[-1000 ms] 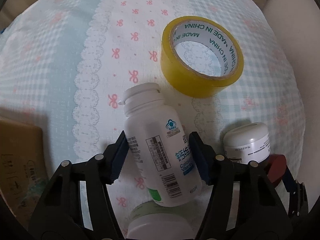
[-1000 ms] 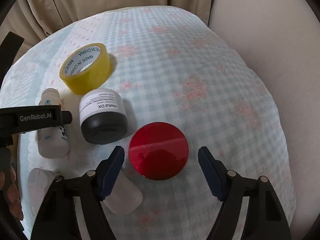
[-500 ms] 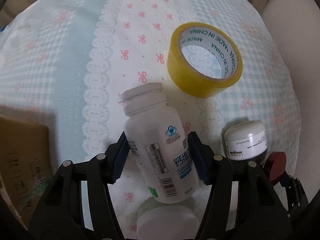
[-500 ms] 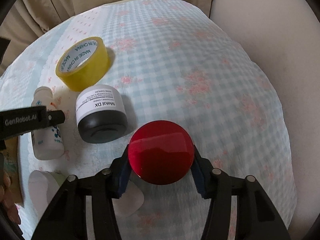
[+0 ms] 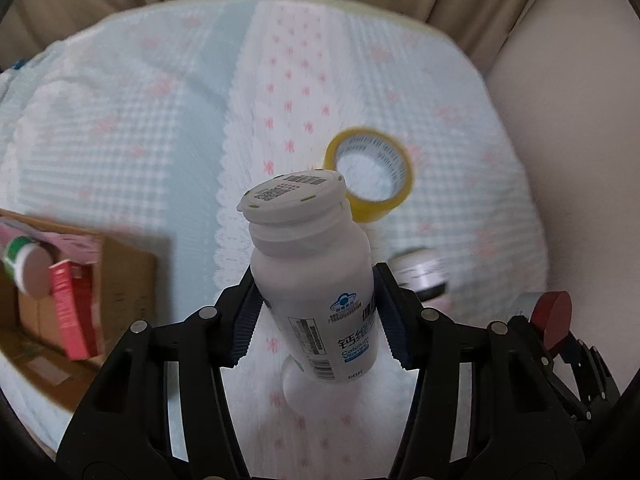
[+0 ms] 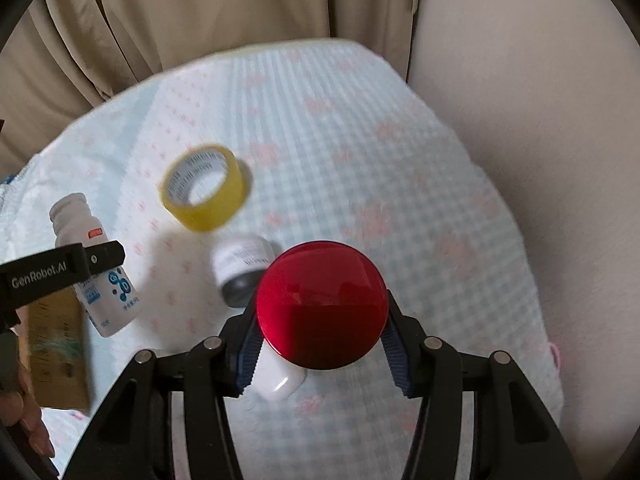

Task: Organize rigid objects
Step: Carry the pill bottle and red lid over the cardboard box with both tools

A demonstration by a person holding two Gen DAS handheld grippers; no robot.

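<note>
My left gripper [image 5: 318, 314] is shut on a white calcium bottle [image 5: 316, 276] and holds it above the cloth, cap pointing away; it also shows in the right wrist view [image 6: 94, 264]. My right gripper [image 6: 320, 338] is shut on a round red disc [image 6: 322, 306], lifted off the cloth; the disc also shows at the right of the left wrist view [image 5: 554, 320]. A yellow tape roll [image 5: 370, 176] [image 6: 204, 192] and a white-and-black jar [image 6: 240, 268] [image 5: 420, 274] lie on the cloth beyond both grippers.
An open cardboard box [image 5: 80, 292] holding a red carton [image 5: 74, 312] and a green-capped tube [image 5: 22, 264] stands at the left. A small white container [image 6: 278, 378] lies under the right gripper. The bed's cloth [image 6: 360, 140] ends at beige curtains [image 6: 200, 12] and a wall at the right.
Both grippers have risen off the cloth with their objects. The right gripper closed on the red disc a second ago. The box has come further into the left view.
</note>
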